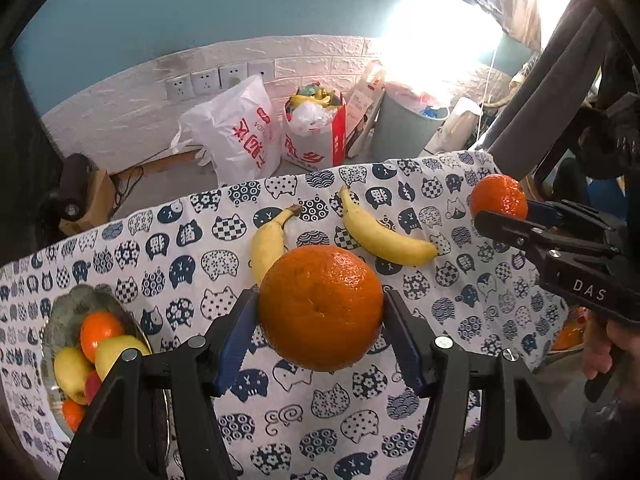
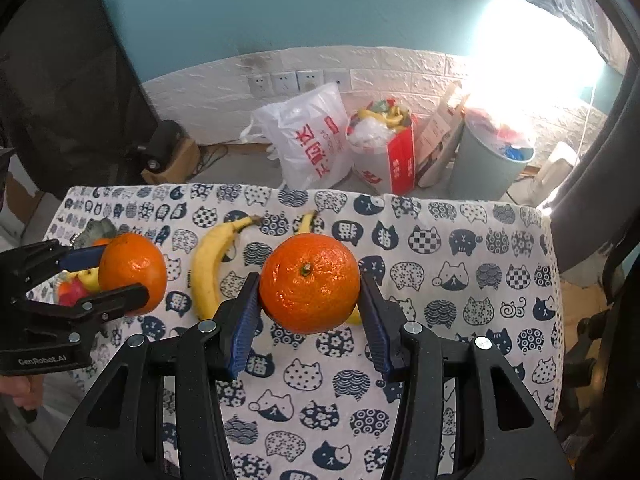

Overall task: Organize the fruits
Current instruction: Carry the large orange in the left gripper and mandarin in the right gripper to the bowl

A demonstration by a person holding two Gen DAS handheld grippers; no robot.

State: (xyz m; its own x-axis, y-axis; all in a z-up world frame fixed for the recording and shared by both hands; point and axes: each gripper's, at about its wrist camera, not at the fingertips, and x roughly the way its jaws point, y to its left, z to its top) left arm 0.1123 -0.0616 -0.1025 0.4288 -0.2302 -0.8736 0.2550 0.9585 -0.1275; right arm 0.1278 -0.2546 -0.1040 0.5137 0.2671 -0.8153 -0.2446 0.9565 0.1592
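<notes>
My left gripper [image 1: 320, 312] is shut on a large orange [image 1: 320, 307] and holds it above the cat-print tablecloth [image 1: 400, 400]. My right gripper [image 2: 309, 294] is shut on a second orange [image 2: 309, 283], also lifted off the cloth. Each gripper shows in the other's view: the right one with its orange [image 1: 499, 197] at the right, the left one with its orange [image 2: 132, 273] at the left. Two bananas [image 1: 267, 245] [image 1: 384, 236] lie on the cloth beyond the oranges. A silver fruit bowl [image 1: 76, 308] at the left holds an orange, yellow fruit and a red fruit.
Behind the table stand white plastic bags [image 1: 236, 132], a red-and-white bag of rubbish [image 1: 316, 128] and a grey bin [image 1: 408, 124] against a white brick wall with sockets. Another orange fruit [image 1: 568, 336] shows past the cloth's right edge.
</notes>
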